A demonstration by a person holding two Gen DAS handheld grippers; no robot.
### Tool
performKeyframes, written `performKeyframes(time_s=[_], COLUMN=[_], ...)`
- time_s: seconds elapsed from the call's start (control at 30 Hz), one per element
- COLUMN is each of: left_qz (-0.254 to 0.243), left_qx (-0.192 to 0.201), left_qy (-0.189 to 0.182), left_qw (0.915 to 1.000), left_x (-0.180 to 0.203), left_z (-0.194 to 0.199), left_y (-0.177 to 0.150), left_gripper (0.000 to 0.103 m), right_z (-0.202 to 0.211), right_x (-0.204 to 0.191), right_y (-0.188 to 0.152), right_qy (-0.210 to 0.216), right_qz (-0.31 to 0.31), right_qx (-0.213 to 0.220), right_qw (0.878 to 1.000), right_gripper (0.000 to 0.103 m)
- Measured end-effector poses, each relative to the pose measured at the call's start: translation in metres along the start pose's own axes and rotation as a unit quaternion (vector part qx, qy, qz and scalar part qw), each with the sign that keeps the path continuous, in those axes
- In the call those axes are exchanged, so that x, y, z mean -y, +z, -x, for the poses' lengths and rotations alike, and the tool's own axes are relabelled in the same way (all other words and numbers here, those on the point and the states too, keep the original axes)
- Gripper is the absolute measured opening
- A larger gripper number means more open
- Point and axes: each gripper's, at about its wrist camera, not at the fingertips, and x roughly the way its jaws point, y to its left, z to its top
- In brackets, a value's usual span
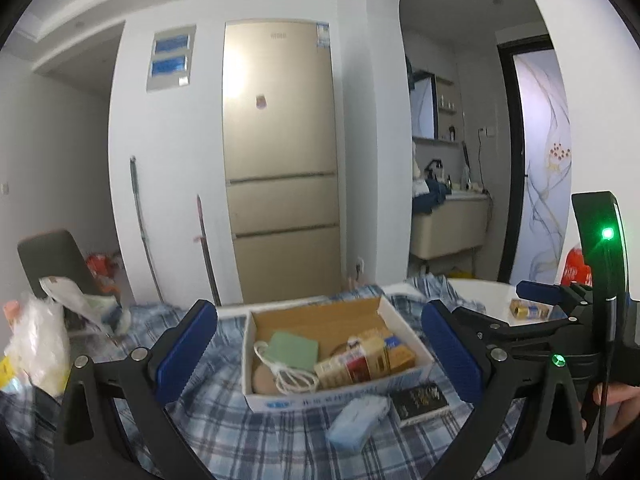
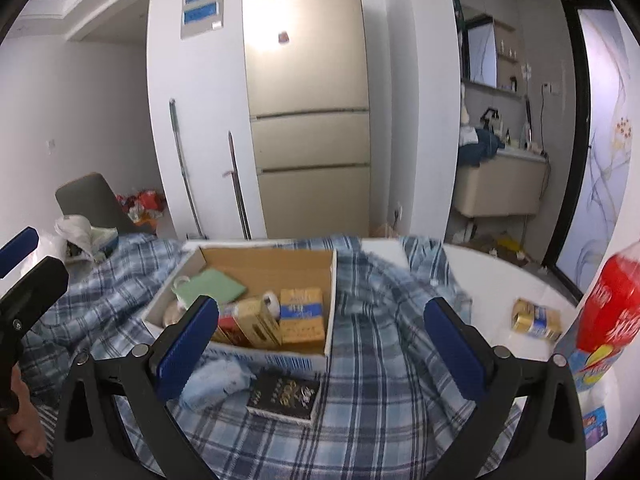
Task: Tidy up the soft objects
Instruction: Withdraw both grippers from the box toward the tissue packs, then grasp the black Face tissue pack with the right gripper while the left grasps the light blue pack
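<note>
One cardboard box [image 1: 404, 322], one blue tissue pack [image 1: 357, 416], one black packet [image 1: 420, 398]; box contents jumbled, uncountable. Left gripper [image 1: 320, 348], right gripper [image 2: 320, 344]: both agape, empty.

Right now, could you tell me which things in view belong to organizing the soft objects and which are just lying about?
Belongs to the job:
plaid cloth
light blue soft pack
cardboard box

Just lying about:
black packet
gold packet
red bottle
refrigerator
</note>
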Motion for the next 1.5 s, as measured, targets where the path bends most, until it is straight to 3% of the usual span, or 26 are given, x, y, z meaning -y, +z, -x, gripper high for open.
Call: performKeyframes(time_s=[0.4,0.5,0.67,0.73,0.87,1.1,1.2,1.3,1.37,1.5], left_qz=[0.016,0.016,0.039,0.035,0.036,0.05,0.045,0.039,0.037,0.021], left_qx=[-0.096,-0.128,-0.145,-0.176,-0.218,-0.239,-0.237,-0.238,-0.242,-0.264], left_qy=[-0.006,-0.004,-0.005,-0.012,-0.021,-0.026,-0.027,-0.031,-0.037,-0.062], left_qw=[0.9952,0.9917,0.9886,0.9837,0.9751,0.9695,0.9701,0.97,0.9688,0.9624], left_x=[-0.008,-0.007,-0.016,-0.015,-0.014,-0.019,-0.017,-0.015,-0.013,-0.005], left_z=[-0.051,-0.063,-0.07,-0.08,-0.094,-0.1,-0.098,-0.098,-0.1,-0.107], left_y=[-0.057,-0.064,-0.069,-0.074,-0.081,-0.087,-0.086,-0.085,-0.086,-0.09], left_gripper=[0.103,0.103,0.103,0.097,0.086,0.072,0.07,0.069,0.069,0.069], right_z=[-0.041,-0.053,-0.079,-0.085,-0.088,-0.097,-0.102,-0.105,-0.105,-0.1], right_x=[0.004,0.003,0.003,0.003,0.001,-0.004,-0.005,-0.005,-0.004,0.003], right_y=[-0.034,-0.042,-0.057,-0.061,-0.063,-0.066,-0.067,-0.068,-0.067,-0.065], right_qy=[0.042,0.048,0.075,0.087,0.087,0.093,0.092,0.094,0.09,0.087], right_qz=[-0.025,-0.029,-0.05,-0.059,-0.056,-0.055,-0.053,-0.054,-0.053,-0.057], right_qx=[-0.111,-0.143,-0.212,-0.23,-0.24,-0.255,-0.261,-0.266,-0.264,-0.259], right_qw=[0.993,0.988,0.973,0.968,0.965,0.961,0.959,0.958,0.959,0.96], right_gripper=[0.1,0.095,0.078,0.078,0.078,0.073,0.071,0.066,0.056,0.045])
